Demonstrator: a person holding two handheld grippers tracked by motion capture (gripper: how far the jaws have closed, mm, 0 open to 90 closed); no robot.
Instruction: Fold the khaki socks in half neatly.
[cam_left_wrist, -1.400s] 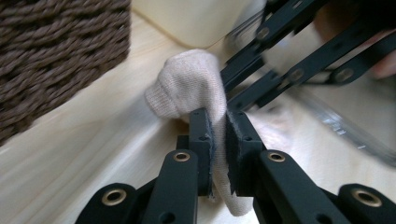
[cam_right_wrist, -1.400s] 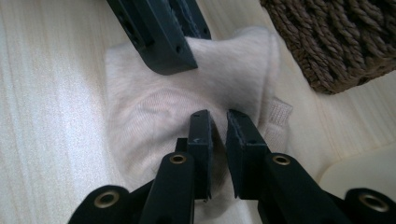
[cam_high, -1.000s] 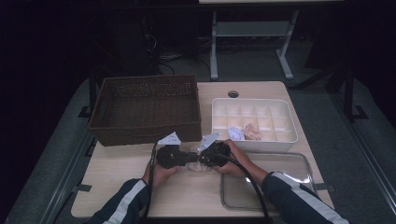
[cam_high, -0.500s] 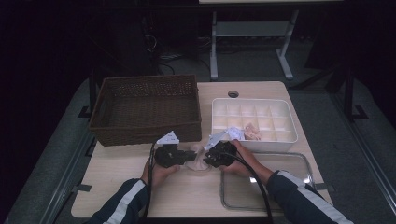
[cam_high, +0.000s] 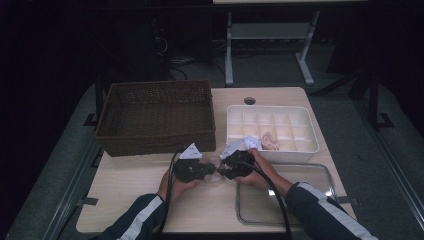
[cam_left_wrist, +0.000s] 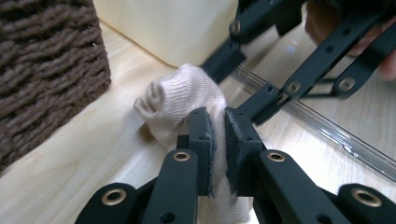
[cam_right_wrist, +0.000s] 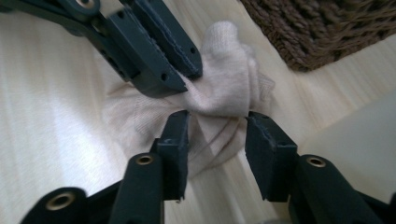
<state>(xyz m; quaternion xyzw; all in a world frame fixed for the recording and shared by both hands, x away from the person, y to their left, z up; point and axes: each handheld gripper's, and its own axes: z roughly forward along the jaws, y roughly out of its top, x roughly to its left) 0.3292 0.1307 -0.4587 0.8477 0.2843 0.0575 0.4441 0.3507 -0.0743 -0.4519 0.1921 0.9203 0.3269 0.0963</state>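
At lower centre of the high view, the left tongs clamp the cream knitted sock while the right tongs, jaws just opened, straddle it, likely regripping.

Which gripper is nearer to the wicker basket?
Left. The left gripper sits just below the basket front wall, shut on the sock. The right gripper lies further right, below the white tray.
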